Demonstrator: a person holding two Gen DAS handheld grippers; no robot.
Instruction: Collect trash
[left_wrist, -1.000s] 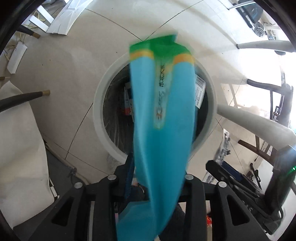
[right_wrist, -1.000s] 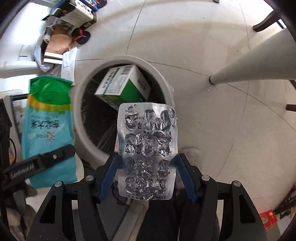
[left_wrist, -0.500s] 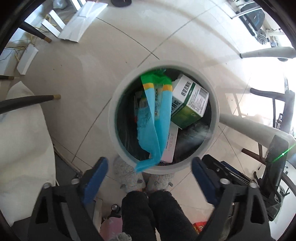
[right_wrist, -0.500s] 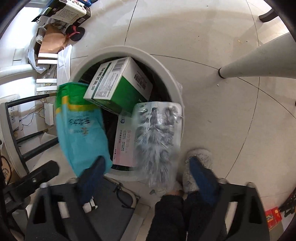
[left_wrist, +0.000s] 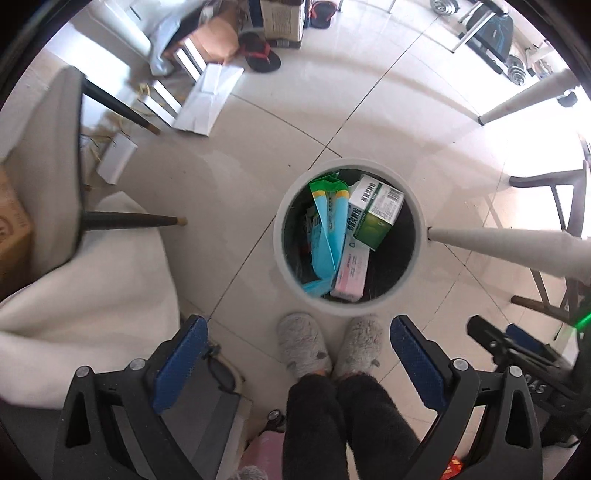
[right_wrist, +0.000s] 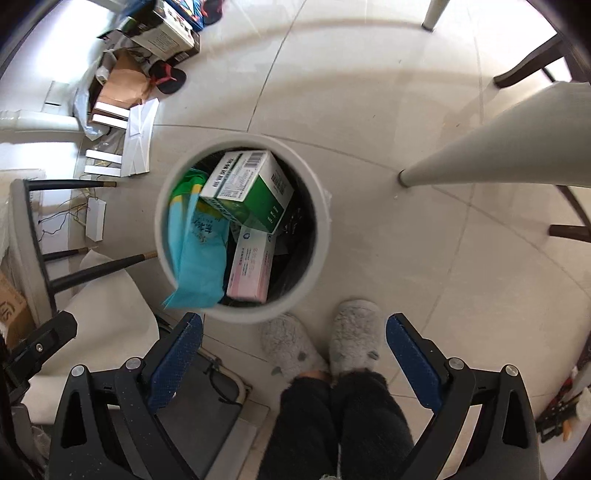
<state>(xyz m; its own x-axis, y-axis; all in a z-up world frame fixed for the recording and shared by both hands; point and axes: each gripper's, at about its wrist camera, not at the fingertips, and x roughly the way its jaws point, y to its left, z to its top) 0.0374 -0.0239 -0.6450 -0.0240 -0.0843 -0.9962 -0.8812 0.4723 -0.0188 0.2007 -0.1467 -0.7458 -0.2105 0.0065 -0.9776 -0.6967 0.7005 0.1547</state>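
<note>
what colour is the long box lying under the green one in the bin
Pink and white box, lying in the bin; clearest in the right wrist view.

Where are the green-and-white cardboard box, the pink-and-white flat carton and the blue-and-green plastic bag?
Green-and-white cardboard box (right_wrist: 255, 192): right wrist view, its top face.
Pink-and-white flat carton (right_wrist: 251, 269): right wrist view, middle of its face.
Blue-and-green plastic bag (left_wrist: 328, 225): left wrist view, its blue middle.

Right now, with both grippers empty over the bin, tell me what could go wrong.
The blue wrapper drapes over the bin rim and may slide out onto the floor. The green box sits tilted on top, so added trash might not settle. The blister pack isn't visible; it may have missed.
</note>
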